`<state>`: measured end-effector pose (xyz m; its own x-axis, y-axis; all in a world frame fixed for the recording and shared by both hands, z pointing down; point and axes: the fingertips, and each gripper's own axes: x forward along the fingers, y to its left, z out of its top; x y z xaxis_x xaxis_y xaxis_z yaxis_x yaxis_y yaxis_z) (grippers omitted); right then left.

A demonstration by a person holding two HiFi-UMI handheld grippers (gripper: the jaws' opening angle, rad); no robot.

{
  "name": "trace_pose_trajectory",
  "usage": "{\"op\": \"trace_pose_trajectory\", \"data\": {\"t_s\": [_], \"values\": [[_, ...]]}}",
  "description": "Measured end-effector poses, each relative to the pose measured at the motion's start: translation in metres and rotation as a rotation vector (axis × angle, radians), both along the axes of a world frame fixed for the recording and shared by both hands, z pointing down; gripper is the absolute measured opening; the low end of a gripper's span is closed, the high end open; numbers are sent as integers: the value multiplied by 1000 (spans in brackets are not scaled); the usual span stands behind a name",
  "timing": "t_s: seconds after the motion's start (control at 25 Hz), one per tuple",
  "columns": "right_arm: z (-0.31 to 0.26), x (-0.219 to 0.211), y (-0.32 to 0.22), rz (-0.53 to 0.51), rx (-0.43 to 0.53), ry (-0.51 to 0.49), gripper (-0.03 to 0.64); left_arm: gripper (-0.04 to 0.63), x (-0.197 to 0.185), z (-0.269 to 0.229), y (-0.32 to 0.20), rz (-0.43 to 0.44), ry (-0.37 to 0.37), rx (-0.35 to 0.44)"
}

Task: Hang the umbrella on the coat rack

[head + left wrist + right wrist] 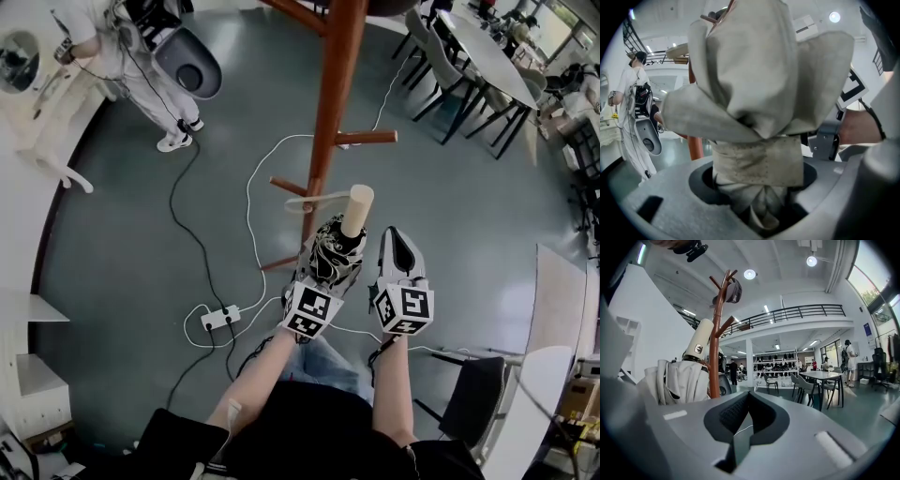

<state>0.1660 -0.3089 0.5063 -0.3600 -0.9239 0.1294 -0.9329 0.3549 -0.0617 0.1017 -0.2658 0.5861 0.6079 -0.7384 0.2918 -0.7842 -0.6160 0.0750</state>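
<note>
At the coat rack [330,103], upper centre: my left gripper's [328,253] jaws clamp the umbrella [355,208]; my right gripper's [397,246] are closed, empty. Next: hook a peg.

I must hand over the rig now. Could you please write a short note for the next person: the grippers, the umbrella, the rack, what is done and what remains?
Grippers: the left gripper is shut on the folded umbrella, handle end up. The right gripper is beside it, jaws together and empty.
Things: the umbrella is close to the coat rack, near its lower pegs. A pale loop lies at one peg; I cannot tell if it is hooked.
Done: umbrella is at the rack.
Left: hook it on a peg, release, check that it hangs.
</note>
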Motion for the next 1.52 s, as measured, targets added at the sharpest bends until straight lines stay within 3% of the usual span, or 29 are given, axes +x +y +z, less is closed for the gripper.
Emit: {"op": "trace_pose_trajectory", "data": {"t_s": [0.32,0.72,1.2,1.52], "values": [[14,0,-16,1,-14,5,14,318,-4,20,-22,1,-8,-11],[23,-12,-25,-34,-26,9,14,319,-16,74,-21,-26,-58,-107],[24,-84,-16,-177,-26,-51,14,327,-62,108,6,-94,-121,-182],[12,-113,-6,-236,-2,-86,14,342,-68,128,21,-75,-122,-236]]}}
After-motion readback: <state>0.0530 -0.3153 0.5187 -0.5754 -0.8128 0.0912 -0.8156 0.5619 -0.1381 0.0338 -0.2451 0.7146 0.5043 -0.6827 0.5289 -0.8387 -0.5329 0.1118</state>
